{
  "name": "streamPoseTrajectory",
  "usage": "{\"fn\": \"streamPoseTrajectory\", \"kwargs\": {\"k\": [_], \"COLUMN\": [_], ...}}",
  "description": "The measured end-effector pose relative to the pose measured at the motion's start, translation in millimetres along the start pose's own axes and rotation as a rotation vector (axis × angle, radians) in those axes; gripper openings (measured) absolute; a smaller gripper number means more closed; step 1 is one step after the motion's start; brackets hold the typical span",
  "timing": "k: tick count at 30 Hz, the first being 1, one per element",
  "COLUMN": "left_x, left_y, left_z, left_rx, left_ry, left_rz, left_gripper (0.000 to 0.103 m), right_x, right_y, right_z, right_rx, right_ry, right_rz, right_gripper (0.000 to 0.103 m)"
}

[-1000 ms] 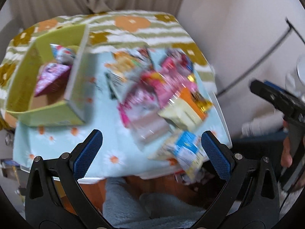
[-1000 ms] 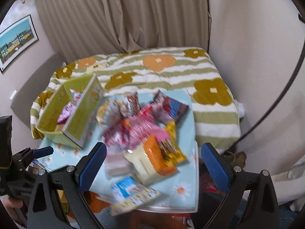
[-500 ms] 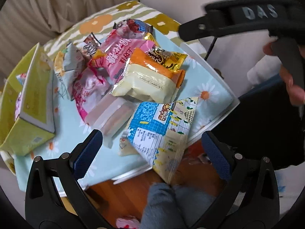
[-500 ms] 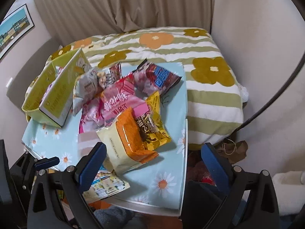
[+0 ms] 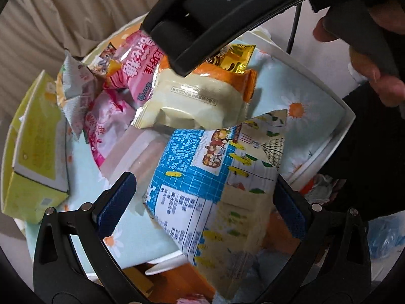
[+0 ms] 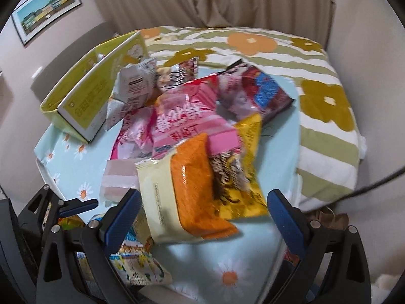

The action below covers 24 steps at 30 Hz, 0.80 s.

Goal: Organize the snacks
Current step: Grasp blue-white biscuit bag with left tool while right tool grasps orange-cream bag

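The table (image 6: 283, 131), under its daisy-print cloth, carries the whole heap of snacks, with the yellow-green box (image 6: 83, 96) standing open at its far left corner. I judge that box to be where the packets are meant to go.

From my left gripper (image 5: 202, 197), the blue-and-cream packet (image 5: 215, 177) lies straight ahead and nearest. Its long axis runs away from me toward the pile, and its near end hangs past the table edge, between my spread fingers. Neither pad touches it that I can see.

My right gripper (image 6: 202, 212) is likewise spread and empty, facing the cream-and-orange packet (image 6: 182, 192). That one lies lengthwise toward me, overlapping the gold packet (image 6: 245, 177).

The left is nearer the blue packet, so I would close there first, then carry it left to the box.
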<state>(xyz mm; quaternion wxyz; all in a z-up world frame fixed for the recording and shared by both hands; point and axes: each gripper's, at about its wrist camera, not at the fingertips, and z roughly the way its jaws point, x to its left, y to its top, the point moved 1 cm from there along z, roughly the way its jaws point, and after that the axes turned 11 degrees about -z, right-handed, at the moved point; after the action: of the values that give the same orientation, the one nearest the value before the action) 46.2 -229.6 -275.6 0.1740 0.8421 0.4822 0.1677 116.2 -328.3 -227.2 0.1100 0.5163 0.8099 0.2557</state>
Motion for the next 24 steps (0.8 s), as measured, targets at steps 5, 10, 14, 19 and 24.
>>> {"fn": "streamPoseTrajectory", "kwargs": {"k": [5, 10, 14, 19, 24], "left_x": [13, 19, 28, 33, 37], "left_y": [1, 0, 0, -3, -4], "left_z": [6, 4, 4, 3, 2], "left_rx": [0.010, 0.002, 0.007, 0.005, 0.000], "left_ry": [-0.044, -0.068, -0.096, -0.106, -0.126], "left_rz": [-0.009, 0.013, 0.016, 0.036, 0.042], "left_gripper": [0.094, 0.089, 0.083, 0.081, 0.079], "right_x": [13, 26, 31, 30, 23], "right_y": [7, 8, 6, 6, 3], "right_z": [20, 35, 45, 53, 60], "right_rx": [0.023, 0.059, 0.084, 0.103, 0.109], "right_ry": [0.040, 0.045, 0.055, 0.065, 0.109], "right_rz": [-0.063, -0.112, -0.121, -0.103, -0.031], "right_gripper": [0.099, 0.097, 0.093, 0.091, 0.088]}}
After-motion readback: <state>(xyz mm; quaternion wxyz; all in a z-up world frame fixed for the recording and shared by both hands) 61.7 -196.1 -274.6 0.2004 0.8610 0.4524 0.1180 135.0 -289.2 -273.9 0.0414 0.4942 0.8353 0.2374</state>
